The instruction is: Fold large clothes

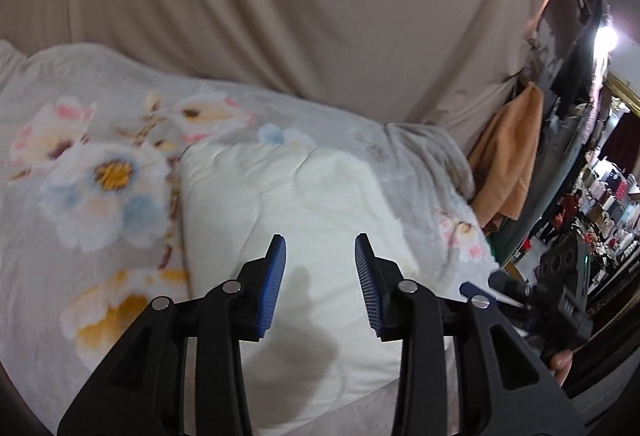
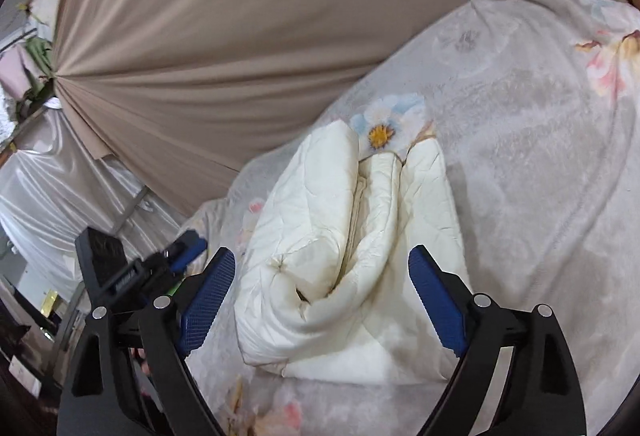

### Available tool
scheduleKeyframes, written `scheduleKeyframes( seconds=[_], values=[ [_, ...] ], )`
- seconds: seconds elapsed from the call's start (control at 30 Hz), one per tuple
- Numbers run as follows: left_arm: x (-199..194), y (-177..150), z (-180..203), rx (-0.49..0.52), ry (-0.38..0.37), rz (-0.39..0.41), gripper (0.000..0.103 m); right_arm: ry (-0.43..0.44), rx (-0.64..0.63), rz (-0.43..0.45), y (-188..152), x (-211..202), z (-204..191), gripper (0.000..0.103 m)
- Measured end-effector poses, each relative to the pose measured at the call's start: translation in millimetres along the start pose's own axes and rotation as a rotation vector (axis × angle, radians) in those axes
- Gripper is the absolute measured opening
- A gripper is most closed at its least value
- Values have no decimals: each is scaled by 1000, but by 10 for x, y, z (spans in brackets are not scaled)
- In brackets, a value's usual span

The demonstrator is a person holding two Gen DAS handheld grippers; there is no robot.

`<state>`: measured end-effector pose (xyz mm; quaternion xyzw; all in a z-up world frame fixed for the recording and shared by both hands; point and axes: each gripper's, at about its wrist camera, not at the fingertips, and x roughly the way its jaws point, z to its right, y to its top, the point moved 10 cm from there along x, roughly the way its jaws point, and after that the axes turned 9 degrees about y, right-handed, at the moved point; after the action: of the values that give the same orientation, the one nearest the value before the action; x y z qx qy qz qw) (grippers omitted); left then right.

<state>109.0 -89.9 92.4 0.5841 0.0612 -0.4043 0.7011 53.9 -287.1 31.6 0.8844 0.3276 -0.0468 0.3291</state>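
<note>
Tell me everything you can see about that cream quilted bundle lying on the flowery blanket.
The cream quilted bundle is soft, padded fabric with stitched seams, off-white and slightly yellowed in its creases. It is folded into several thick layers whose rolled edges face the right wrist camera; the left view shows its broad smooth top. It lies on the floral blanket. The left hand-held gripper and the right hand-held gripper are both open, gripping nothing.
</note>
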Motion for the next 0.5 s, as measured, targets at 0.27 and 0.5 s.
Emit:
scheduleKeyframes(
  seconds=[0.27,0.5],
  values=[
    [3,-279,-133,-44,-21,-55,35,-102,-72,-187,-199,730,-107,47],
    [-127,-122,249,38,-74,-2,35,-65,-245,36,46,43,-568,23]
  ],
)
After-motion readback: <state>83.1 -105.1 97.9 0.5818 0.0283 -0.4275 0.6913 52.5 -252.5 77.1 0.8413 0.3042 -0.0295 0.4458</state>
